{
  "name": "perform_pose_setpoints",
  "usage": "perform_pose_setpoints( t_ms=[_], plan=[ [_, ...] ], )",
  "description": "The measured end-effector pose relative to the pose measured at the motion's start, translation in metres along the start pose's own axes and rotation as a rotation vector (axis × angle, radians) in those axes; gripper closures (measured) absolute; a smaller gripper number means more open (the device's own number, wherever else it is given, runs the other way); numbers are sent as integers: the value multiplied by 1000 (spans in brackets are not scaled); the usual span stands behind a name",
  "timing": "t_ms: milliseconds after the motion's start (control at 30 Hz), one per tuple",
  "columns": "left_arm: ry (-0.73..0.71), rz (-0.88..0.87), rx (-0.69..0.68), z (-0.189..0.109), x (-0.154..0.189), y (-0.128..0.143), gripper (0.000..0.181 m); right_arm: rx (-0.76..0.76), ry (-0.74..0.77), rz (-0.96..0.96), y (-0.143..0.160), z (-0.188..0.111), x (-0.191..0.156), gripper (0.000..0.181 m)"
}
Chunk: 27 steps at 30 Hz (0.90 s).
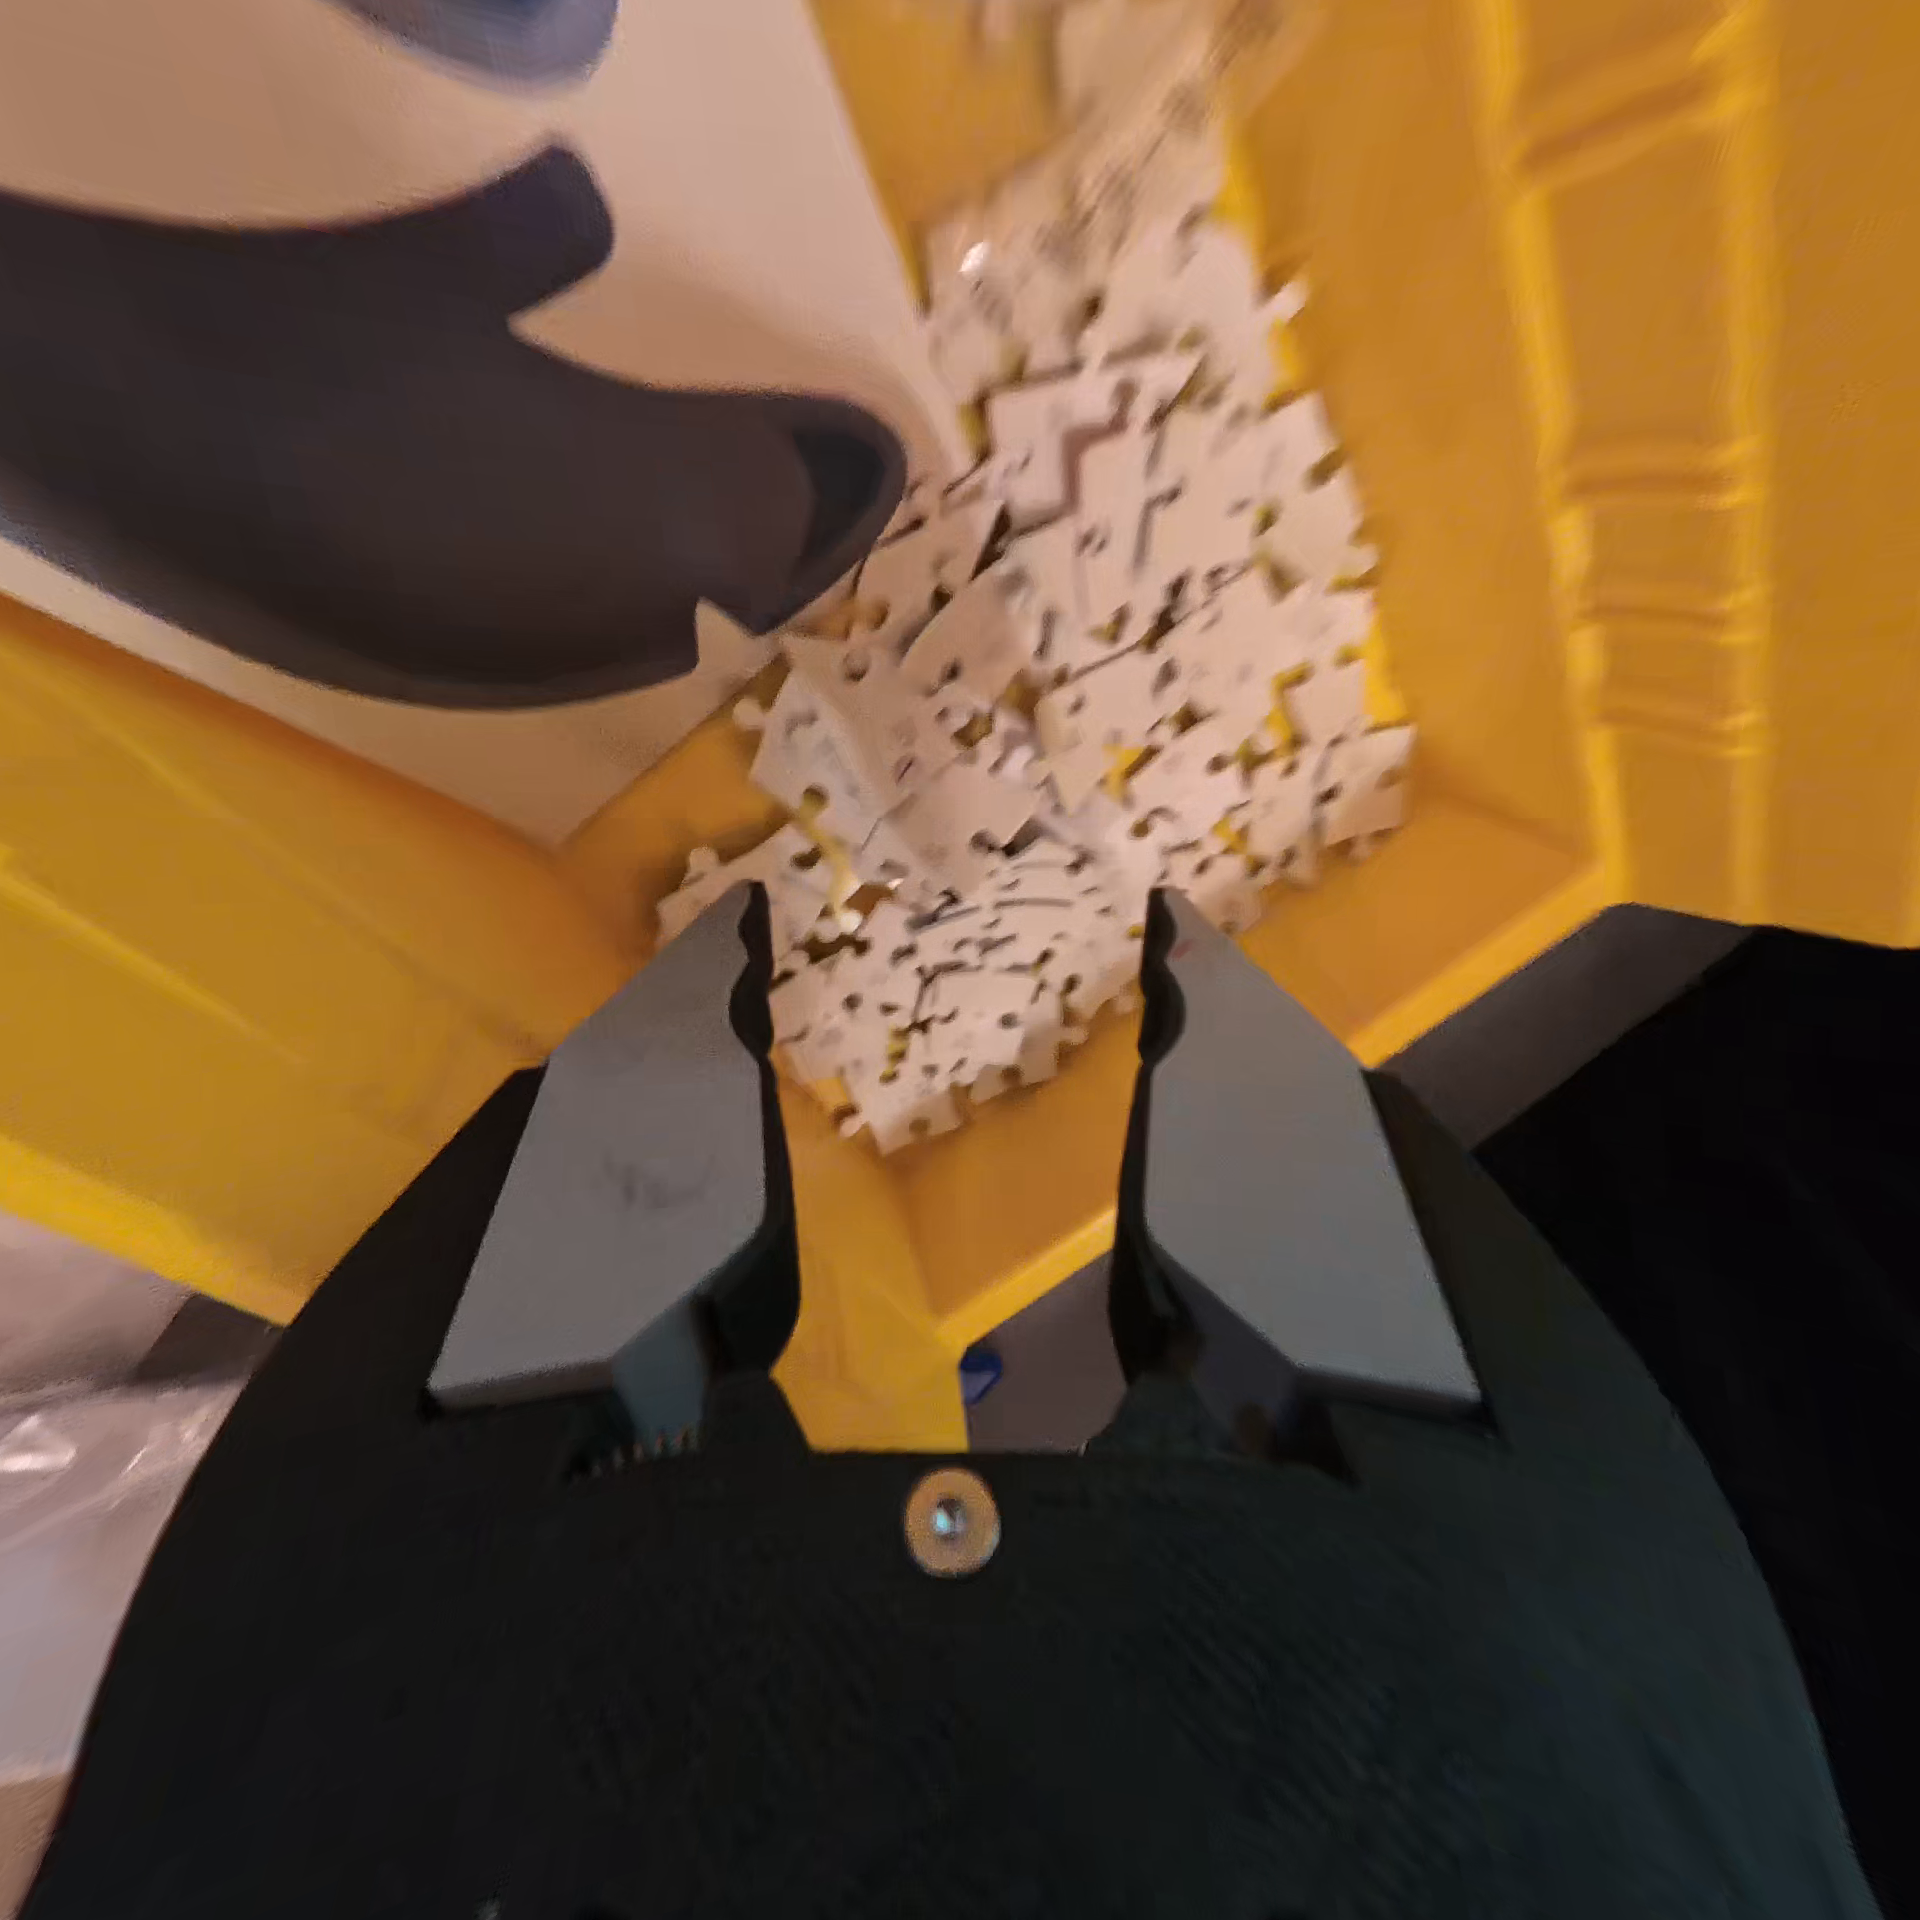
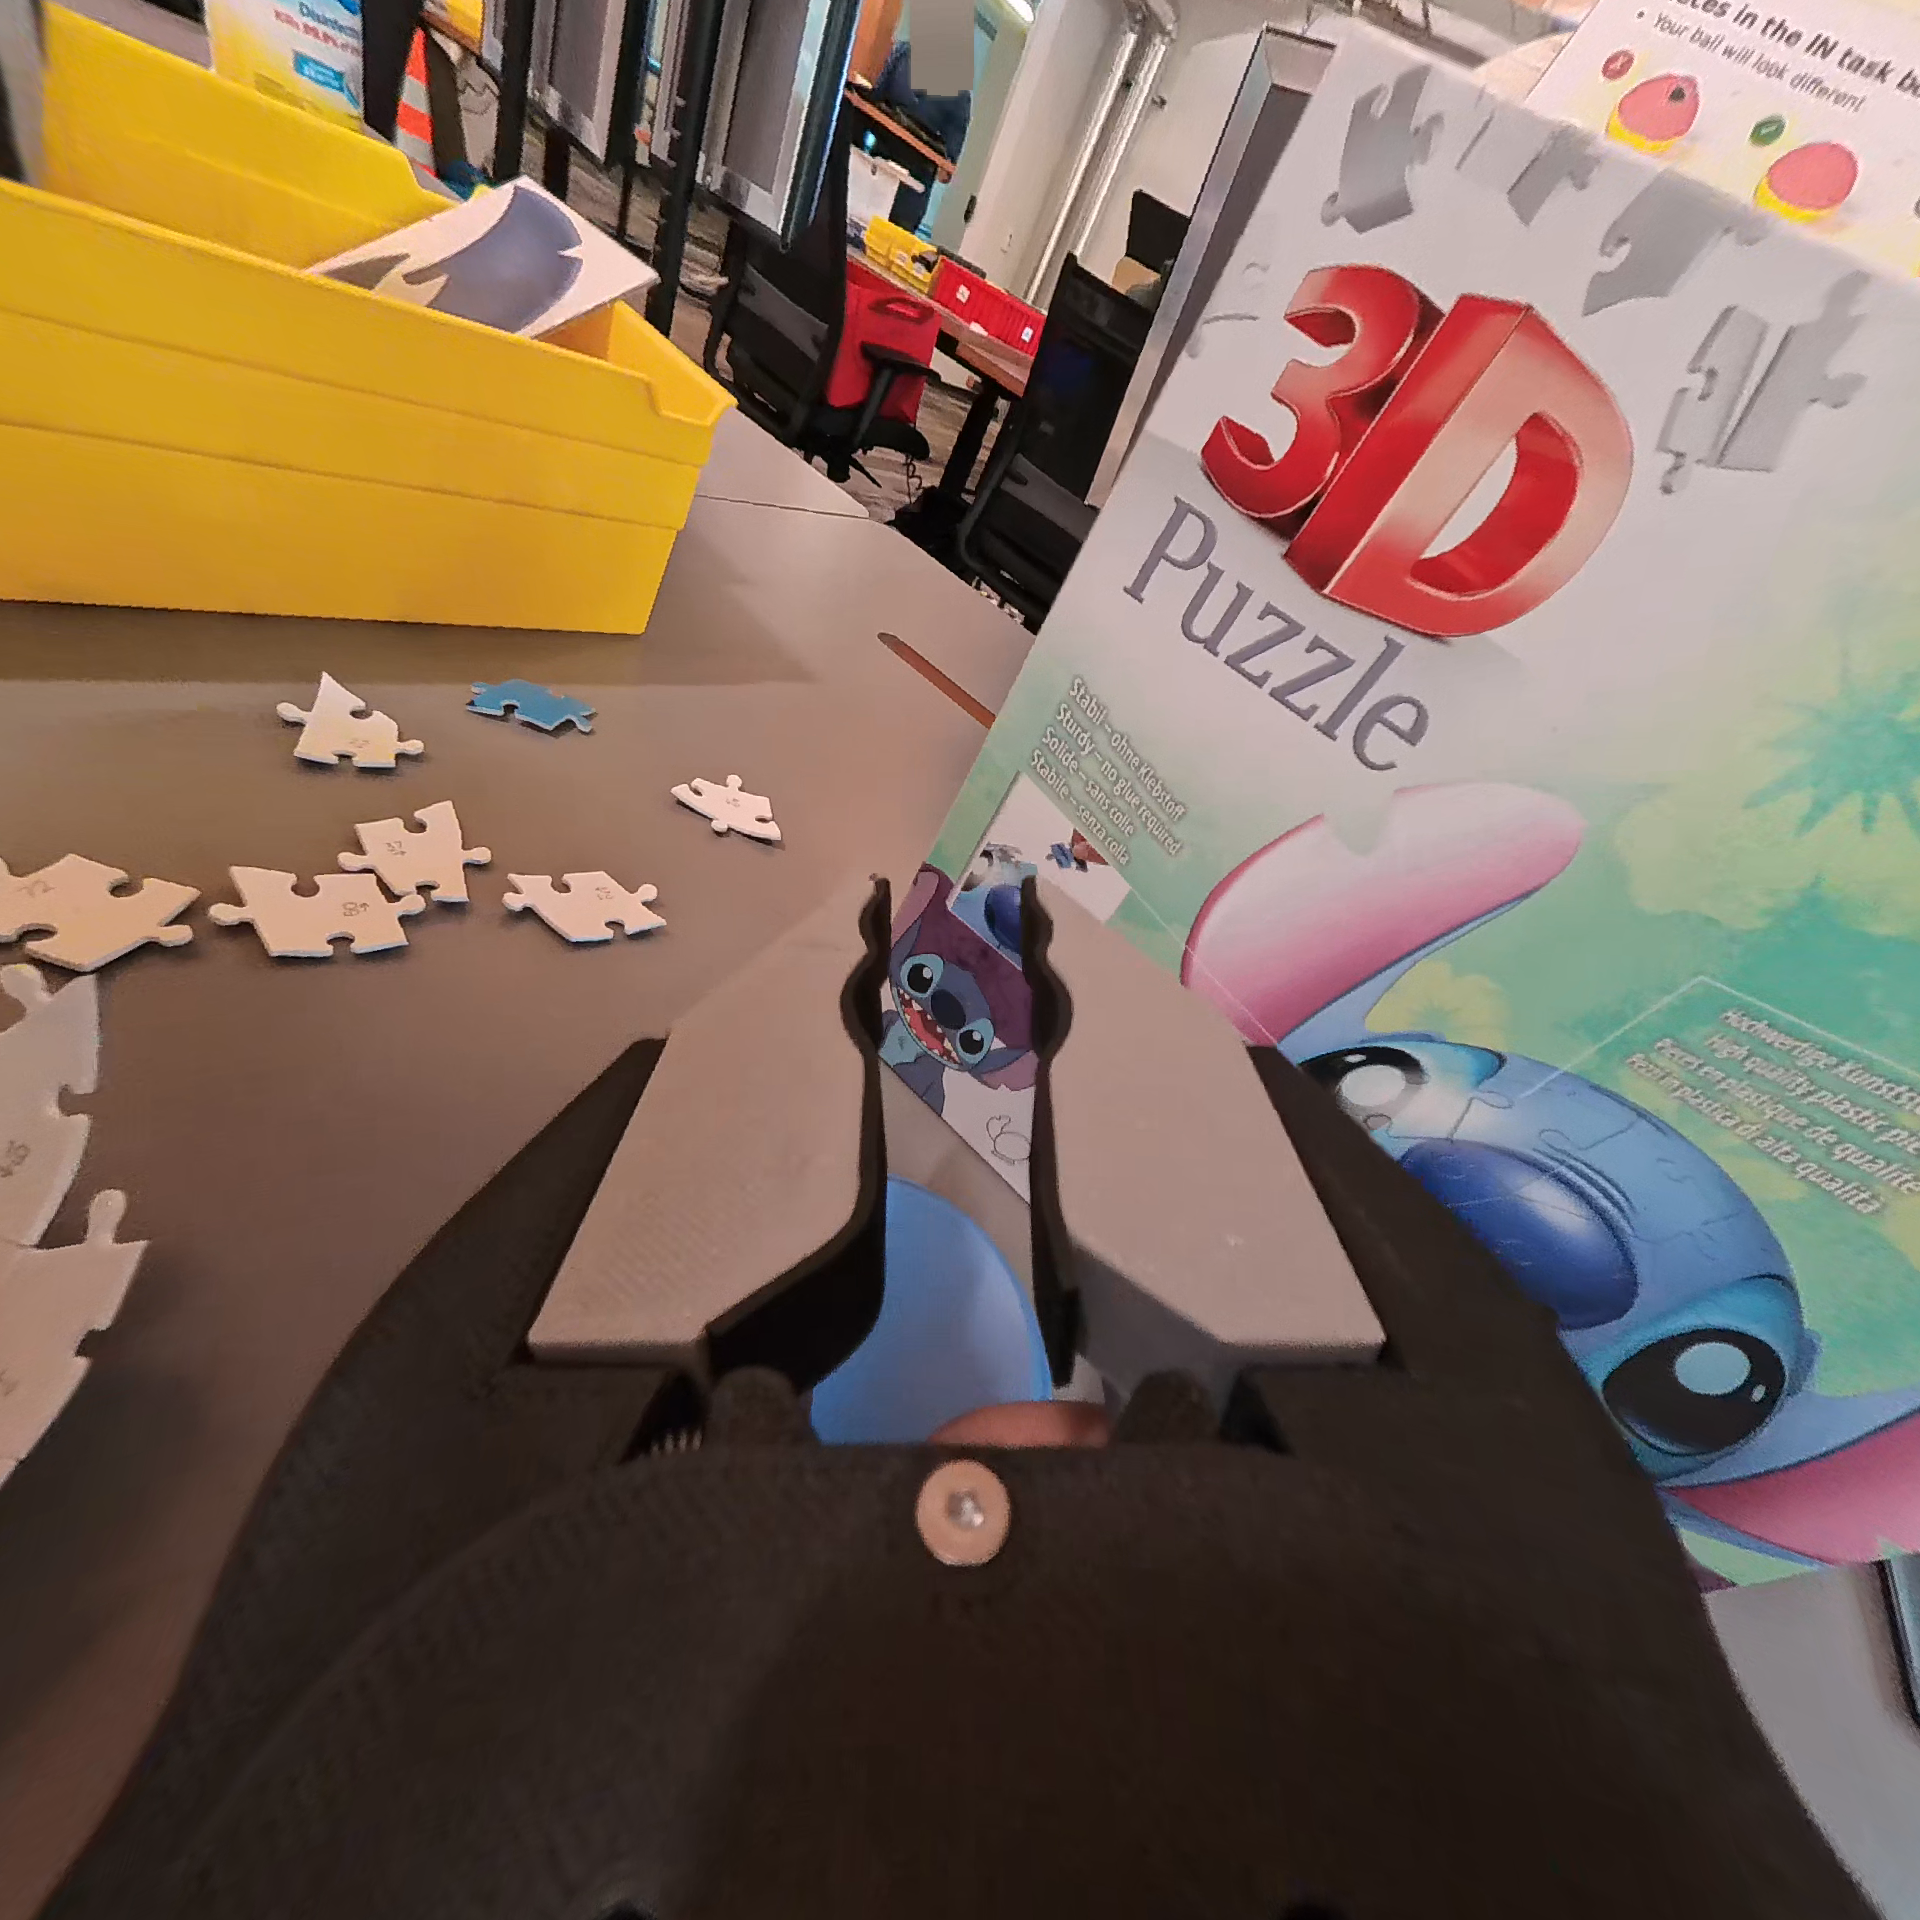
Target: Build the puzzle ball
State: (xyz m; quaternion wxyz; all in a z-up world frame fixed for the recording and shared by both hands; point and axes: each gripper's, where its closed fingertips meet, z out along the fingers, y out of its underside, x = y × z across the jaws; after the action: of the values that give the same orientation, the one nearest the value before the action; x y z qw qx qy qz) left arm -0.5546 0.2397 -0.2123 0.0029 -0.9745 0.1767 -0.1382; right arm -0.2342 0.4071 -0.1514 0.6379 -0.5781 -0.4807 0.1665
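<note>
In the left wrist view my left gripper [image 1: 956, 899] is open and empty. It hovers over a heap of white, face-down puzzle pieces [image 1: 1122, 623] in a yellow bin [image 1: 1558, 520]. The view is motion-blurred. In the right wrist view my right gripper [image 2: 954, 888] has a narrow gap between its fingers and nothing between the tips. It points at the upright puzzle box [image 2: 1455, 727]. A blue rounded shape [image 2: 914, 1299] shows low between the fingers; I cannot tell what it is. Several loose pieces lie on the grey table [image 2: 312, 1143], mostly white [image 2: 312, 909] and one blue [image 2: 532, 707].
A printed sheet with a dark shape [image 1: 312, 468] leans in the bin, and also shows in the right wrist view [image 2: 499, 260]. Stacked yellow bins [image 2: 312, 447] stand at the back left. Joined white pieces [image 2: 42, 1143] lie at the left edge. Chairs and desks stand beyond the table.
</note>
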Motion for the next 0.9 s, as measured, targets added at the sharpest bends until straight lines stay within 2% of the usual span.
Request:
perform_pose_setpoints(
  t_ms=[33, 133, 200, 300, 433, 467, 567, 700, 800, 867, 900],
  plan=[
    [-59, 7, -49, 4, -8, 7, 115, -5, -1, 2, 2, 1, 0, 160],
    [-203, 91, -154, 0, -24, 14, 140, -18, -7, 9, 6, 4, 0, 161],
    [-262, 180, -220, -6, -28, 15, 141, -25, -8, 10, 7, 5, 0, 160],
    [-251, 208, -356, 2, -30, 26, 142, -20, -3, 9, 6, 3, 1, 161],
    [-341, 241, -468, 13, -47, 33, 178, -5, -5, 13, 2, 0, 2, 161],
    [-357, 254, -483, 14, -49, 33, 181, -5, -10, 14, 2, 0, 1, 161],
    [-341, 249, -498, 14, -47, 33, 181, -6, -29, 9, 2, 0, -3, 161],
    [-246, 223, -490, 15, -37, 35, 164, 0, -39, 2, 0, 0, -6, 161],
    [-264, 205, -472, 15, -42, 32, 178, 1, -34, 4, 0, 0, -4, 161],
    [-299, 226, -436, 15, -47, 25, 181, 0, -34, 5, 0, 0, -4, 161],
    [-323, 239, -409, 14, -49, 19, 167, -2, -35, 4, 1, 0, -4, 161]
  ],
)
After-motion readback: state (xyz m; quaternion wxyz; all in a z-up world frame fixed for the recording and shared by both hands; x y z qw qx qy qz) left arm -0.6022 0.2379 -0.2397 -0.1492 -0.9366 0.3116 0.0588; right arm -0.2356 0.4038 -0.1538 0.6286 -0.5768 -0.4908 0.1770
